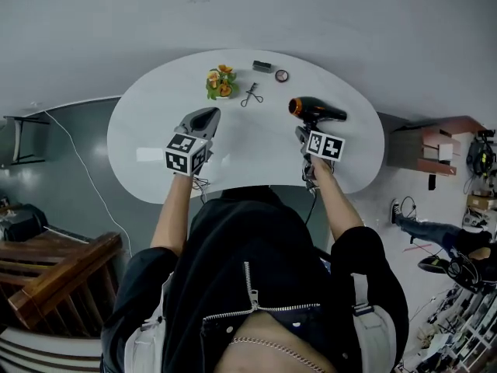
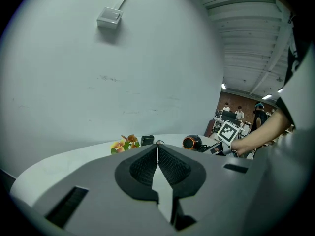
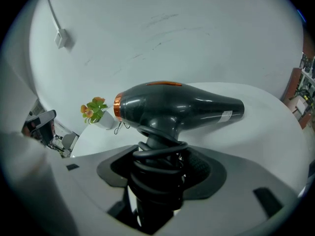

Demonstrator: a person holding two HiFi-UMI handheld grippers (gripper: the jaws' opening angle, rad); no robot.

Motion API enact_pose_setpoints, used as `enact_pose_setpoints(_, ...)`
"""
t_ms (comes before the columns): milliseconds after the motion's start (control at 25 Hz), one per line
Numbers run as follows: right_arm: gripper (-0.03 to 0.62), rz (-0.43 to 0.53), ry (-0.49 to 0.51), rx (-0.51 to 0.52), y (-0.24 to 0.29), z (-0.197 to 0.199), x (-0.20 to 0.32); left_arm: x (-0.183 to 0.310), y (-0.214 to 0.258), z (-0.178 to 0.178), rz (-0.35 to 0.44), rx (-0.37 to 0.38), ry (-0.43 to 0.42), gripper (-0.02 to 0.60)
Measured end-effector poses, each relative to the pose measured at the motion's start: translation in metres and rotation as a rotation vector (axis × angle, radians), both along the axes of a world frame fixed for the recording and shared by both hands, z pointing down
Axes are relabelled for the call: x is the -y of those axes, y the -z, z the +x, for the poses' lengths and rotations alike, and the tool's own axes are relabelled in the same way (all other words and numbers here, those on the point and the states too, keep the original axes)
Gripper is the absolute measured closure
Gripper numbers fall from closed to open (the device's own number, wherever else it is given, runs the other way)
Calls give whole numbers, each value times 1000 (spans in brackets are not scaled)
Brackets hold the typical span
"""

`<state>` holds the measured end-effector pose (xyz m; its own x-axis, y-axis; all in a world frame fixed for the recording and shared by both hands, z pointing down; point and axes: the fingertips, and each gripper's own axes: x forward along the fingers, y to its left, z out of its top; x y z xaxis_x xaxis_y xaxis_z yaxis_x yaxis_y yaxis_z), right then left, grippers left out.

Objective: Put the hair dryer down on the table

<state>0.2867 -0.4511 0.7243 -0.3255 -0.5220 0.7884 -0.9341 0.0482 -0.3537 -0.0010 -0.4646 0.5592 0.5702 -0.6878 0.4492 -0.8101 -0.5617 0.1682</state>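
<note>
Right gripper [image 1: 304, 134] is clamped on the handle of the hair dryer [image 1: 314, 109], with the black cord coiled round that handle between the jaws in the right gripper view [image 3: 162, 167]. It is over the near right part of the white oval table [image 1: 256, 150], just past the near edge. Left gripper [image 1: 203, 120] hangs over the near left part, its jaws closed tip to tip with nothing between them [image 2: 157, 154].

Bare tabletop lies between the two grippers, and more runs from the dryer out to the right rim. The far rim meets a plain wall.

The dryer's handle points back toward the person, and its barrel runs crosswise, left to right. The wide, orange-ringed end [image 3: 118, 107] faces the person's left; the narrower end faces right. Whether the body touches the table cannot be told.

Beyond the dryer and to its left, a small metal scissor-like tool [image 1: 250, 95] lies nearest, then a small flower pot [image 1: 220, 82]. A round tin [image 1: 282, 75] and a small black box [image 1: 262, 66] sit close to the wall. All are apart from the dryer.
</note>
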Motion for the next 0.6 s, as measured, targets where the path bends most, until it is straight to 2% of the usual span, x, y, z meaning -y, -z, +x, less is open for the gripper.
enact_pose_setpoints(360, 316, -45, 2, -85, -26, -4, 15, -2, -2, -28, -1, -6, 59, 560)
enact_pose_setpoints(600, 312, -61, -6, -89, -36, -5, 13, -1, -1, -34, 0, -6, 64, 560)
